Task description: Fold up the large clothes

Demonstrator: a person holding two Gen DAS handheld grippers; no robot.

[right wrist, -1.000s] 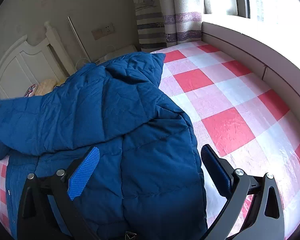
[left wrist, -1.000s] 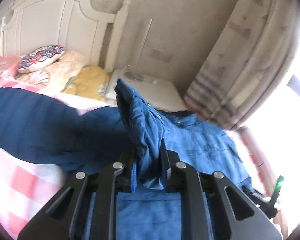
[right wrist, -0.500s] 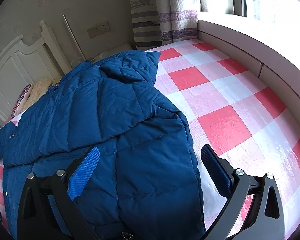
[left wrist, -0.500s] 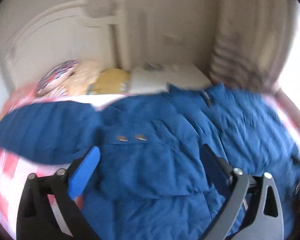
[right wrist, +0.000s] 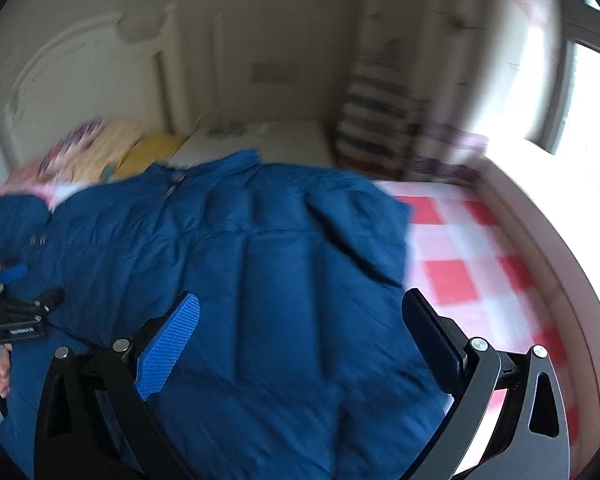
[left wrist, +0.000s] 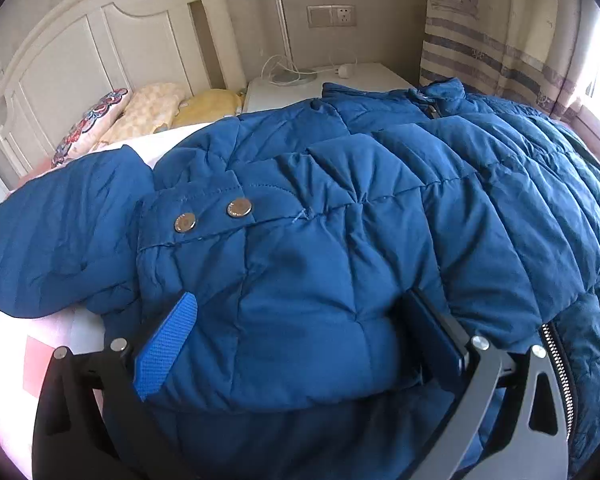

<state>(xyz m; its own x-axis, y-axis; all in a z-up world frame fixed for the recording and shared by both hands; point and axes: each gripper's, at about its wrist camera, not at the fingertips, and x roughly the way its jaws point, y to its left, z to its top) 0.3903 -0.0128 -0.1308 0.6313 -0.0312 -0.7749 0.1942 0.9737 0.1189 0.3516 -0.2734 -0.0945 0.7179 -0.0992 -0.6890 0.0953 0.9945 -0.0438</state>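
A large blue quilted puffer jacket [left wrist: 340, 208] lies spread on the bed, with one sleeve folded across its body; the cuff shows two metal snaps [left wrist: 212, 216]. My left gripper [left wrist: 300, 328] is open, its fingers pressed down on either side of a padded bulge of the sleeve. In the blurred right wrist view the jacket [right wrist: 260, 264] lies flat on the red-and-white checked sheet [right wrist: 472, 260]. My right gripper [right wrist: 300, 332] is open and empty, just above the jacket's lower part. The left gripper also shows in the right wrist view [right wrist: 16, 280].
A white headboard [left wrist: 100, 40] and pillows [left wrist: 140, 112] stand at the head of the bed. A white nightstand [left wrist: 320, 80] with cables sits beside it. A striped curtain [left wrist: 500, 32] hangs at the right, by a bright window with a ledge [right wrist: 560, 240].
My left gripper has let go of the sleeve fabric, opened wide, and the sleeve now lies folded across the jacket. My right gripper has swung to the left, toward the headboard, staying open.
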